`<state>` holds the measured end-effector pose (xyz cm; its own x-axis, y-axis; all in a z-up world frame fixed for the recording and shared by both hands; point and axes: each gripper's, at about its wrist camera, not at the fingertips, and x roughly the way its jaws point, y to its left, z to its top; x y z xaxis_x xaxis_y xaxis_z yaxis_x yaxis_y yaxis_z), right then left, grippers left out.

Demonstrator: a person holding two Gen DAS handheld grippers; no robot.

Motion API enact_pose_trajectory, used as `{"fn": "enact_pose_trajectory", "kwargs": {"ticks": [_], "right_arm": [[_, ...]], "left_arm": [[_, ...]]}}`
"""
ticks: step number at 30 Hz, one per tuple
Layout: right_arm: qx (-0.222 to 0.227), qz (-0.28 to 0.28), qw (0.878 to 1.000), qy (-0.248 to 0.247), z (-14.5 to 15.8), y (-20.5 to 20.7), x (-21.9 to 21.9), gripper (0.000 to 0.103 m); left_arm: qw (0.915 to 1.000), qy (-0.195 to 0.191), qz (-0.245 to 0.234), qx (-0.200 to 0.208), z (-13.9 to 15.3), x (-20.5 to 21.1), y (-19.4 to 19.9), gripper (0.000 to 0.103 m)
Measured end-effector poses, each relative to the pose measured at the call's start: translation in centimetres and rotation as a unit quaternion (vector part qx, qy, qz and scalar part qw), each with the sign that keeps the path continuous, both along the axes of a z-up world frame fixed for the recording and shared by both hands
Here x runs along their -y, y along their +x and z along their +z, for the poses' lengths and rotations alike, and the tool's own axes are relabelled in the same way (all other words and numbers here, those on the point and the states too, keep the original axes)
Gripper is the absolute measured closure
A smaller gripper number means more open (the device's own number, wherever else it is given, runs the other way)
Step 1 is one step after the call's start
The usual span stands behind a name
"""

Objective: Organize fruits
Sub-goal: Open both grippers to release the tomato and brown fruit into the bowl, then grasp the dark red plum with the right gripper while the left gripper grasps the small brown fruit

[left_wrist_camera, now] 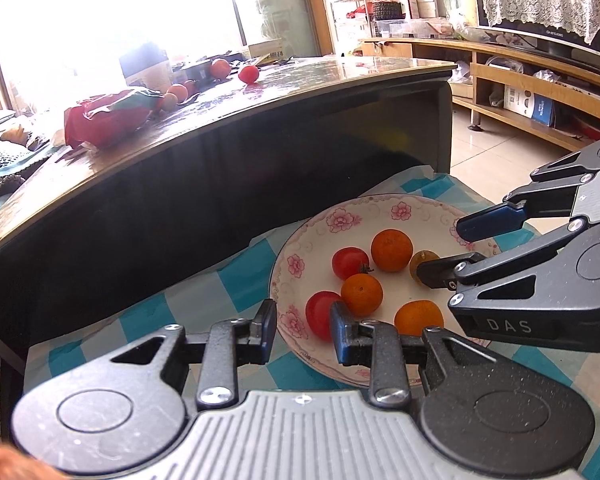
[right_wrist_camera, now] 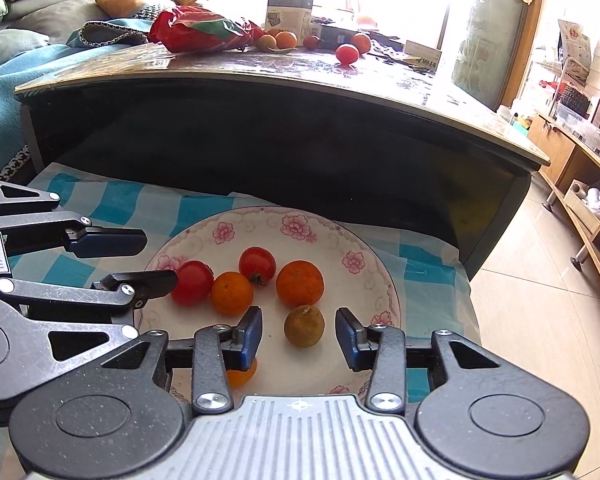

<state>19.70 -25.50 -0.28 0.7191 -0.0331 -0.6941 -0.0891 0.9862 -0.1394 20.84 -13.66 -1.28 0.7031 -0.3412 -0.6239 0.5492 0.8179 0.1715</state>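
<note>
Both grippers parked over the fruit plate, nothing picked up.

Biggest thing is the dark coffee table [right_wrist_camera: 300,128] at the back, with a red bag [right_wrist_camera: 204,32] and some loose fruit up top. In front of it, on a blue checked cloth [right_wrist_camera: 112,200], sits the flowered plate [right_wrist_camera: 260,224] holding three oranges, two tomatoes and one brownish-green fruit [right_wrist_camera: 304,326]. The left gripper [left_wrist_camera: 302,318] has its jaws apart at the plate's near rim, one finger just beside a tomato [left_wrist_camera: 320,314]. The right gripper [right_wrist_camera: 298,334] is spread wide too, the brownish-green fruit sitting between its fingers but not touched. One small orange [right_wrist_camera: 242,376] peeks out under its left finger.
</note>
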Motion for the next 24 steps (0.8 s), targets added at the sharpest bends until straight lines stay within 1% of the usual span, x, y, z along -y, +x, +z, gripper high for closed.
{"fn": "enact_pose_trajectory", "kwargs": {"ticks": [4, 15, 20, 24], "right_arm": [[0.003, 0.0, 1.0, 0.0, 0.4, -0.4, -0.1, 0.068], [0.005, -0.013, 1.0, -0.008, 1.3, -1.4, 0.2, 0.067], [0.004, -0.02, 1.0, -0.006, 1.5, -1.6, 0.5, 0.067], [0.004, -0.016, 1.0, 0.003, 1.7, -1.9, 0.5, 0.067]], "left_arm": [[1.0, -0.005, 0.001, 0.0, 0.5, -0.5, -0.4, 0.064], [1.0, 0.001, 0.006, 0.005, 1.5, -2.4, -1.7, 0.064], [0.9999, 0.013, 0.006, -0.001, 1.2, -3.5, -2.2, 0.064], [0.9997, 0.013, 0.011, -0.016, 0.8, -4.6, -2.4, 0.064]]}}
